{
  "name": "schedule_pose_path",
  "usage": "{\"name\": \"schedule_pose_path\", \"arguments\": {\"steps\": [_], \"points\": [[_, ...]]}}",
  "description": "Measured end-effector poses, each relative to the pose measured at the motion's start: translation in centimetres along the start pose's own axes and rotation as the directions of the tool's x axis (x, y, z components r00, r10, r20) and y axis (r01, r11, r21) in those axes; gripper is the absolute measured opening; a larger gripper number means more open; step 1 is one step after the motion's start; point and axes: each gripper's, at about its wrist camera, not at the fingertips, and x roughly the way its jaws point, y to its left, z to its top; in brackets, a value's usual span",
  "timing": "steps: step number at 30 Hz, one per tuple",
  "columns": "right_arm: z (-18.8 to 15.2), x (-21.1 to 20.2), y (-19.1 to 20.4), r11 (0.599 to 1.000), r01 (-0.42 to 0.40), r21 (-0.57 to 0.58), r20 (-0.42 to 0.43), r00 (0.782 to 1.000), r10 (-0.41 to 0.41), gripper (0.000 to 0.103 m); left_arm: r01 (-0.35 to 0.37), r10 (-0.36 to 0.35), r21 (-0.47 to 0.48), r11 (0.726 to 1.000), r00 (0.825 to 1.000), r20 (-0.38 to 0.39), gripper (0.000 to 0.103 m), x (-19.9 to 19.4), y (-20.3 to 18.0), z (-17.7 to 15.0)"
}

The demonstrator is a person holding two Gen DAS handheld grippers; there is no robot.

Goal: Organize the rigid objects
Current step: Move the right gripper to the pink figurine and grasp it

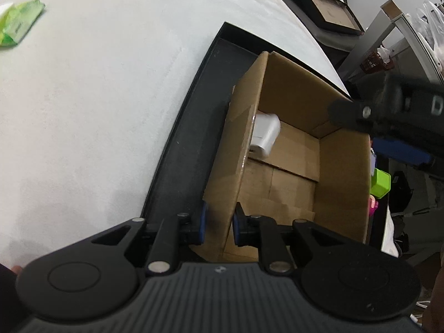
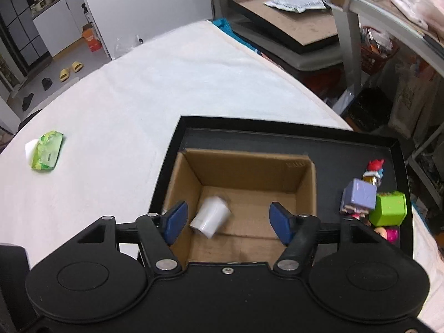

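Down at 6 o'clock in the left wrist view, the left gripper (image 1: 219, 229) is pinched narrow on the near wall of the cardboard box (image 1: 277, 144), one pad inside and one outside. That box sits in a black tray (image 1: 191, 127) on the white table (image 1: 97, 97), with a white cup (image 1: 265, 134) lying inside it.

Over in the right wrist view, the right gripper (image 2: 230, 223) hangs spread wide above the box, holding nothing. Same cup sits tipped over at roughly 7 o'clock on the box floor. Toy blocks (image 2: 371, 202) cluster at 3 o'clock in the tray, and a green packet (image 2: 47, 154) lies at 9 o'clock.
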Motion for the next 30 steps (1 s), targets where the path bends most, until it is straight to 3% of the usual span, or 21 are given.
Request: {"name": "schedule_pose_path", "arguments": {"steps": [12, 23, 30], "points": [[-1.7, -1.7, -4.9, 0.997, 0.032, 0.07, 0.008, 0.999, -0.033, 0.068, -0.033, 0.033, 0.025, 0.999, 0.999, 0.003, 0.017, 0.0, -0.7, 0.3], [-3.4, -3.1, -12.9, 0.974, 0.046, 0.22, 0.042, 0.998, -0.057, 0.068, -0.174, 0.169, 0.122, 0.977, 0.984, 0.048, 0.017, -0.2, -2.6, 0.6], [-4.3, -2.0, -15.8, 0.963, 0.052, 0.263, 0.034, 0.997, -0.063, 0.068, -0.218, 0.212, 0.136, 0.966, 0.976, 0.057, 0.019, 0.0, -3.6, 0.8]]}}
